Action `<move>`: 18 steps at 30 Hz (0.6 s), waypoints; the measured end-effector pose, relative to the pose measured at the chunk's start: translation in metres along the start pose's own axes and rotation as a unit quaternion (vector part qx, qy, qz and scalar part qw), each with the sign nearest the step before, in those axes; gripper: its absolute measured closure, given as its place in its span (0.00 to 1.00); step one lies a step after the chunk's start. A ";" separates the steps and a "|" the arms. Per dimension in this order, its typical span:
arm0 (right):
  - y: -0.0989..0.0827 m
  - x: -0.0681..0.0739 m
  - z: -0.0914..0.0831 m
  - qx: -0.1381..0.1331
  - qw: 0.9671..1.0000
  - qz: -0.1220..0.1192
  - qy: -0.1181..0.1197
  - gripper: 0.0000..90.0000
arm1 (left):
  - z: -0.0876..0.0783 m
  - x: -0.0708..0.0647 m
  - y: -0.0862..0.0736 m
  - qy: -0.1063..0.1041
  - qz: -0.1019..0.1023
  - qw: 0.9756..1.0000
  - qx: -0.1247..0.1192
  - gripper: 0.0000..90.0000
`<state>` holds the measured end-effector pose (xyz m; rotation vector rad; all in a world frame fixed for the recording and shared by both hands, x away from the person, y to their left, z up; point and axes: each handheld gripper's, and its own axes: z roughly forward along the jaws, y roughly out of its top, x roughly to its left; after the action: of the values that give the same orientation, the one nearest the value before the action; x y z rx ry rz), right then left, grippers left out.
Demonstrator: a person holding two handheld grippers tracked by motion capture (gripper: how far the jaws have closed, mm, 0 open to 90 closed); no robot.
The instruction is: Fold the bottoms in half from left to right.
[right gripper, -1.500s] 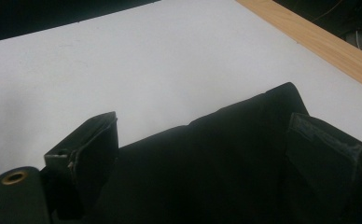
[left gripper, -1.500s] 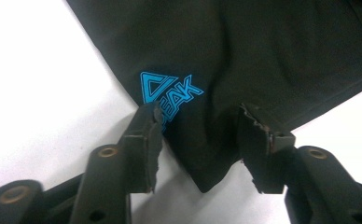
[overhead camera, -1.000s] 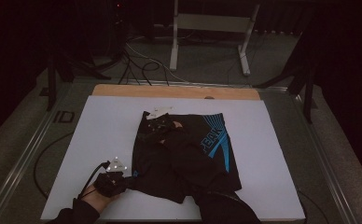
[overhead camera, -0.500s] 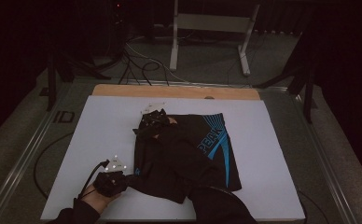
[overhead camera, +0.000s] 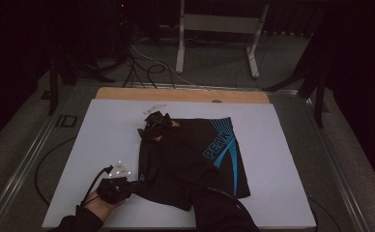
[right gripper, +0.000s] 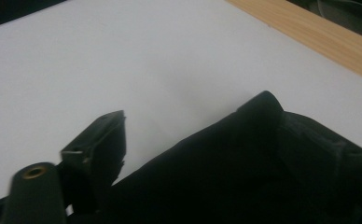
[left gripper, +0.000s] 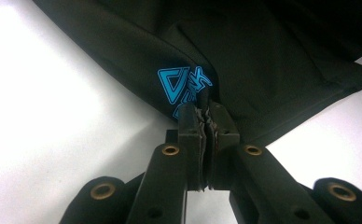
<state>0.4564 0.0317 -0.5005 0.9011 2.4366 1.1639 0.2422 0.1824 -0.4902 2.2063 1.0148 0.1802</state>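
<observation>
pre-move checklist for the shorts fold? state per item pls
1. Left gripper shut on shorts hem by the small blue logo: ok.
2. Right gripper jaws apart, just been closing, with fabric between them: ok.
3. Right pads pressing the cloth: not ok, not yet clamped.
4. Shorts fully on the white mat: ok.
5. Cloth flat: not ok, far corner bunched.

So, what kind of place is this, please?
Probably a lab or recording workshop, not a home: a white work table stands in a dark room, loose cables run across the floor, and a bare metal stand waits behind it.
</observation>
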 end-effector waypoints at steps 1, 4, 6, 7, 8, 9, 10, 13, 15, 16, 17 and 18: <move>0.000 0.000 0.002 0.002 1.000 0.006 0.004 0.21 | 0.000 0.000 0.000 0.000 -0.001 1.000 0.000 0.96; 0.000 0.001 0.011 0.021 0.999 0.016 -0.026 0.28 | 0.000 0.000 0.000 0.000 -0.001 1.000 0.000 0.96; 0.000 0.001 0.014 0.027 0.999 0.020 -0.037 0.33 | 0.000 0.000 0.000 0.000 -0.001 1.000 0.000 0.96; 0.000 0.001 0.017 0.033 0.998 0.022 -0.042 0.34 | 0.000 0.000 0.000 -0.001 -0.002 1.000 0.000 0.96; 0.000 0.001 0.019 0.040 0.998 0.023 -0.044 0.36 | 0.000 0.000 0.000 -0.001 -0.001 1.000 0.000 0.96; 0.000 0.001 0.021 0.043 0.998 0.027 -0.048 0.38 | 0.000 0.000 0.000 -0.002 -0.001 1.000 0.000 0.96; 0.000 0.001 0.022 0.047 0.997 0.033 -0.053 0.38 | 0.000 0.001 0.000 -0.001 -0.001 1.000 0.000 0.96; -0.001 0.000 0.028 0.056 0.996 0.044 -0.052 0.42 | 0.000 0.001 0.000 -0.002 0.001 1.000 0.001 0.96; -0.001 0.001 0.029 0.058 0.996 0.044 -0.056 0.43 | 0.001 0.001 0.000 -0.003 0.001 1.000 0.002 0.96; -0.001 0.001 0.032 0.063 0.995 0.046 -0.056 0.45 | 0.001 0.001 0.000 -0.002 0.002 1.000 0.003 0.96; -0.001 0.002 0.033 0.067 0.995 0.045 -0.058 0.47 | 0.001 0.001 0.000 -0.002 0.002 1.000 0.003 0.96; -0.002 0.003 0.035 0.071 0.995 0.041 -0.065 0.49 | 0.001 0.001 0.000 -0.002 0.002 1.000 0.003 0.96</move>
<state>0.4707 0.0536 -0.5235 1.0913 2.4200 0.9349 0.2431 0.1826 -0.4913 2.2129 1.0096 0.1752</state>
